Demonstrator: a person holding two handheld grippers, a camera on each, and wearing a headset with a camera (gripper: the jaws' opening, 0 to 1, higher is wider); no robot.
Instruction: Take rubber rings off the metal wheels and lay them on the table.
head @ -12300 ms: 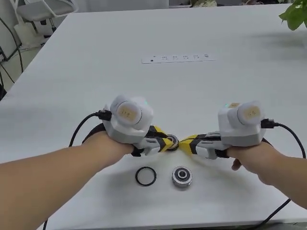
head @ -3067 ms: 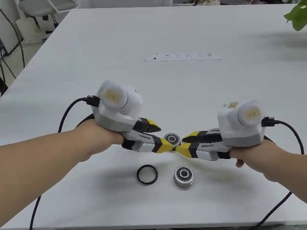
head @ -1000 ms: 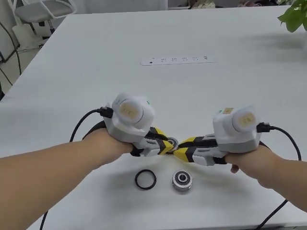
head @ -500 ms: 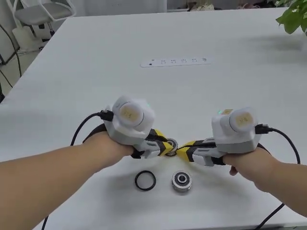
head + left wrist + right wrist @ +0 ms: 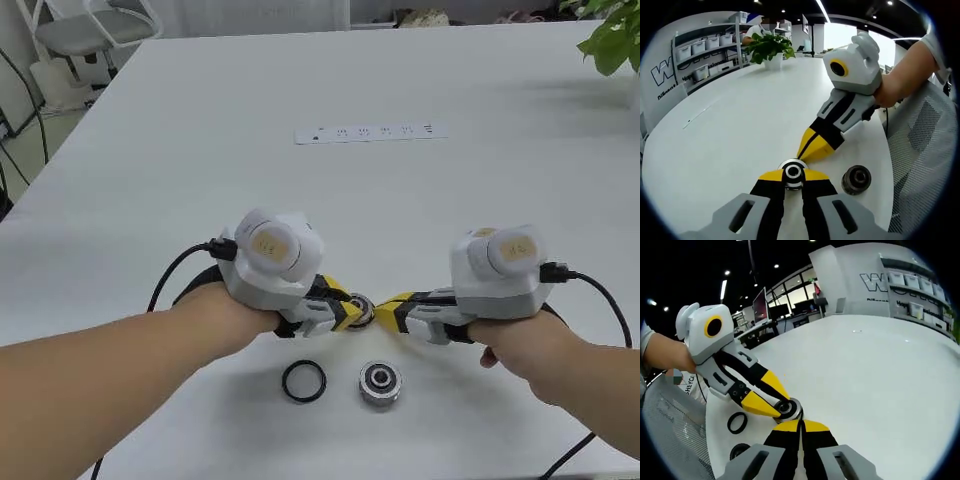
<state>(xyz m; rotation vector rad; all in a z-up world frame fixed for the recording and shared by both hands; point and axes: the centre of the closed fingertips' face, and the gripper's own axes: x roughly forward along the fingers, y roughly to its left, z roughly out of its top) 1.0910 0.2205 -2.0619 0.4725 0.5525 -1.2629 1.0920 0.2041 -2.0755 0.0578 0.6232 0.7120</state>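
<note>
**Ring removal, step in hand.** We are clamping the metal wheel point(image 5: 360, 308) between the jaws of the left tool point(image 5: 345, 312), near the 6 o'clock edge of the table point(image 5: 200, 150). The right tool point(image 5: 385, 308), jaws together, is meeting the wheel's rim from 3 o'clock; whether it is pinching rubber we cannot tell. To do this well, we are holding the wheel steady and peeling outward along its axis. A loose rubber ring point(image 5: 303, 381) is lying at 7 o'clock of it, and a second wheel point(image 5: 380, 382) at 5 o'clock.
</note>
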